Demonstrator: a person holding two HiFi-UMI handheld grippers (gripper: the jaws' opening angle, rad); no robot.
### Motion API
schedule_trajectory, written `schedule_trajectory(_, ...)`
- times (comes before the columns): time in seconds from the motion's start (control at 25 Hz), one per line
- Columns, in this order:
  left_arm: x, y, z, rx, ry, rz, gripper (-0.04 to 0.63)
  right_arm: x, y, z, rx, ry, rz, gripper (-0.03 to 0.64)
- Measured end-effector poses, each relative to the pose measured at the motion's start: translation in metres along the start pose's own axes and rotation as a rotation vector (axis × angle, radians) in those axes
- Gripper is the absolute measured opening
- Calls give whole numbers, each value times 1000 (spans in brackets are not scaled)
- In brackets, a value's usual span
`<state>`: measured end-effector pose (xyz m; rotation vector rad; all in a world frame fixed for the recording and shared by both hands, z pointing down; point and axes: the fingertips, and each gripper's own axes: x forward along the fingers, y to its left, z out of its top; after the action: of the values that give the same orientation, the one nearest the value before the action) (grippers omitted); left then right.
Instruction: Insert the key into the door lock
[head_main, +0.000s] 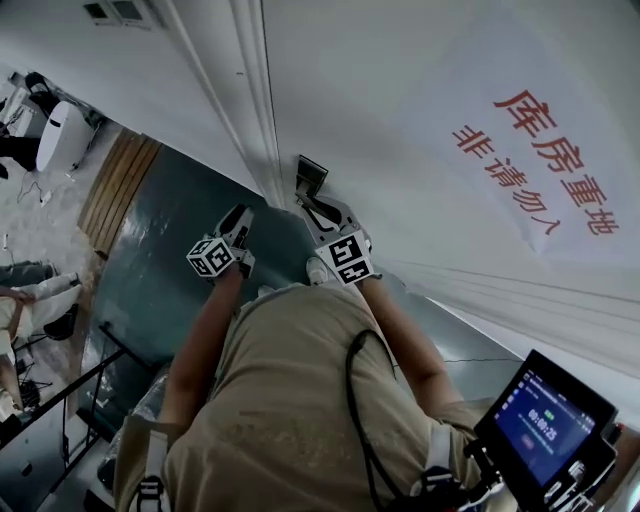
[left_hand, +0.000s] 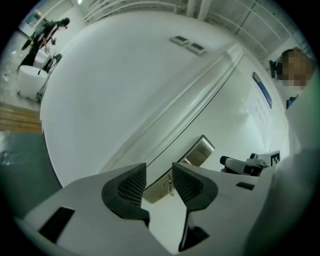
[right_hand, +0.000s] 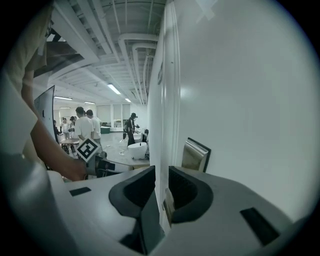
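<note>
A metal lock plate (head_main: 311, 172) is set in the white door (head_main: 400, 90). In the left gripper view the lock plate (left_hand: 201, 151) runs down behind my jaws, and a small key (left_hand: 170, 188) sticks out of its lower part. My left gripper (left_hand: 159, 182) is open, a little back from the key, with nothing between its pads. In the head view the left gripper (head_main: 238, 218) hangs left of the plate. My right gripper (head_main: 318, 208) is just below it. The right gripper (right_hand: 161, 187) has its jaws a narrow gap apart. The plate (right_hand: 195, 155) lies beyond, and a sliver of metal (right_hand: 169, 205) shows by one pad.
A white sheet with red characters (head_main: 545, 165) is fixed on the door at the right. A tablet screen (head_main: 545, 420) is at the person's right hip. Two wall switches (left_hand: 187, 45) sit left of the door frame (left_hand: 200, 85). Several people (right_hand: 85, 127) stand far behind.
</note>
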<state>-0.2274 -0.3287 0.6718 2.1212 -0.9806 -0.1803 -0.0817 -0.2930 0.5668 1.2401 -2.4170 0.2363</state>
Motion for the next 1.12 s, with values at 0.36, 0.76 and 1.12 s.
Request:
schedule_trajectory(0.36, -74, -23, 56, 211, -125, 119, 156, 30, 27, 21, -35, -27, 92, 91)
schedule_trajectory(0.76, -190, 4, 80, 201, -286, 270, 156, 70, 111, 57, -126, -47, 223, 91)
schedule_trajectory(1.12, -239, -2, 79, 240, -354, 402, 157, 65, 151, 70, -144, -104, 352, 91)
